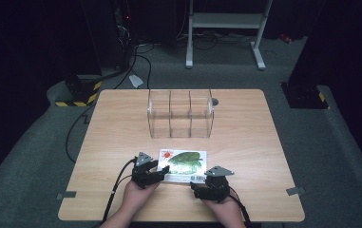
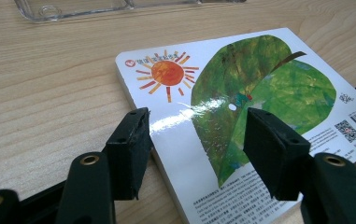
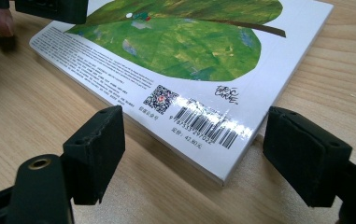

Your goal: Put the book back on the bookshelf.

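Your left gripper (image 1: pixel 162 169) and right gripper (image 1: pixel 196 188) both have their fingers spread wide and empty at the near corners of the picture book (image 1: pixel 184 164), which lies flat on the bench (image 1: pixel 245 142) before the clear organizer (image 1: pixel 180 114).

Left gripper (image 2: pixel 196 140) fingers (image 2: pixel 129 149) apart over book (image 2: pixel 241 93) edge; book flat on table (image 2: pixel 49 93).

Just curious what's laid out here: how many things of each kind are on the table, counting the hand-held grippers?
Picture book: 1
Clear three-compartment organizer: 1
Hand-held grippers: 2, the left gripper and the right gripper
Total: 4
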